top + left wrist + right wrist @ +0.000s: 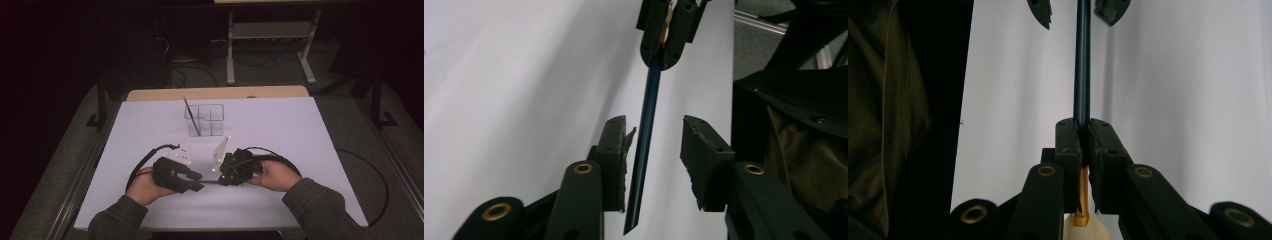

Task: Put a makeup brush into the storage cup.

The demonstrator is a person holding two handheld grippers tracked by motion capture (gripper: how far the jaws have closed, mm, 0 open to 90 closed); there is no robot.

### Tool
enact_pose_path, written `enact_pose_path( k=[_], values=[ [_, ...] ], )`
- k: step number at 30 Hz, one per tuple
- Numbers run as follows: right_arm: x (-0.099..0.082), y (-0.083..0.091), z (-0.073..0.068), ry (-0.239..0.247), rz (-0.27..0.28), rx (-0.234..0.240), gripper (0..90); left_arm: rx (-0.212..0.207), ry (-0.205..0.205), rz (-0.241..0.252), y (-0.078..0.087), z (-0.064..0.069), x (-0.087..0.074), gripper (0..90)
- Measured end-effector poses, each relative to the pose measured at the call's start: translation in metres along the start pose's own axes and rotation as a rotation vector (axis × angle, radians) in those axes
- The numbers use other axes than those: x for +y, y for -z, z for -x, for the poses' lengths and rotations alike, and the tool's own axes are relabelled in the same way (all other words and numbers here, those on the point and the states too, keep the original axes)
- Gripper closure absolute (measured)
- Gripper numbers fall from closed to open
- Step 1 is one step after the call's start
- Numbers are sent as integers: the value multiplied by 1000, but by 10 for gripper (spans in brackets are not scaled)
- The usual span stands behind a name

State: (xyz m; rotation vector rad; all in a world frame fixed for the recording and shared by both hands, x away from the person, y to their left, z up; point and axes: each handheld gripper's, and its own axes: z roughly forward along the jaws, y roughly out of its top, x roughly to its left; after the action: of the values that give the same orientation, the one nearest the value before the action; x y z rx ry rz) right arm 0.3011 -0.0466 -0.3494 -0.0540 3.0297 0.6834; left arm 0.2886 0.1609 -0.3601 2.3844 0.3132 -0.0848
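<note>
Paintbrush sits clamped at its ferrule in my right tool, low centre over the counter. My left tool stands apart around the handle, at 9 o'clock. Handover step: I judge it must close squarely before the right tool releases.

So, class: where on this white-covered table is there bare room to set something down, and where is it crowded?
Bare: the white table cover right of the clear plastic divided box, and the strip to its left. Crowded: the near middle, where left gripper and right gripper meet.
</note>
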Motion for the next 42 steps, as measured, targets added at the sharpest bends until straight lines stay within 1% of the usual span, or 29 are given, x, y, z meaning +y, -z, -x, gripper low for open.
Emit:
enact_pose_path(
  k=[1, 6, 8, 12, 17, 19, 26, 29, 30, 35, 37, 38, 39, 40, 41, 42],
  values=[
    [0, 0, 0, 2, 1, 1, 830, -2, -2, -9, -1, 0, 0, 644],
    [1, -1, -2, 12, -3, 2, 829, -9, -1, -15, -3, 0, 1, 661],
    [1, -1, -3, 10, -6, 2, 830, -11, -6, -24, -3, 0, 1, 671],
    [3, -1, -4, 15, -7, 4, 830, -18, -6, -24, -4, 0, 1, 703],
    [5, -2, -5, 20, -11, 2, 830, -20, -15, -39, -4, 1, 2, 730],
    [5, -2, -4, 30, -9, 1, 830, -20, -15, -43, -4, 1, 2, 740],
    [7, -2, -5, 33, -17, 2, 830, -24, -15, -61, -7, 0, 1, 763],
    [7, -3, -6, 37, -26, 1, 830, -22, -25, -74, -7, -1, 1, 791],
    [8, -3, -6, 40, -29, 3, 830, -21, -27, -77, -8, -1, 1, 813],
    [10, -4, -7, 56, -41, 2, 830, -25, -36, -95, -9, 0, 1, 831],
    [10, -4, -7, 62, -41, 3, 830, -31, -38, -93, -10, 0, 0, 834],
    [10, -4, -7, 74, -36, 2, 830, -31, -47, -99, -9, 0, 0, 838],
    [10, -3, -8, 68, -37, 2, 830, -33, -41, -92, -9, 1, 0, 840],
    [10, -3, -7, 74, -31, 2, 830, -32, -44, -91, -9, 1, 0, 842],
    [10, -2, -8, 68, -35, 2, 831, -29, -49, -88, -9, 1, 1, 844],
    [10, -1, -8, 72, -33, -1, 830, -25, -56, -87, -8, 1, 1, 846]
  ],
)
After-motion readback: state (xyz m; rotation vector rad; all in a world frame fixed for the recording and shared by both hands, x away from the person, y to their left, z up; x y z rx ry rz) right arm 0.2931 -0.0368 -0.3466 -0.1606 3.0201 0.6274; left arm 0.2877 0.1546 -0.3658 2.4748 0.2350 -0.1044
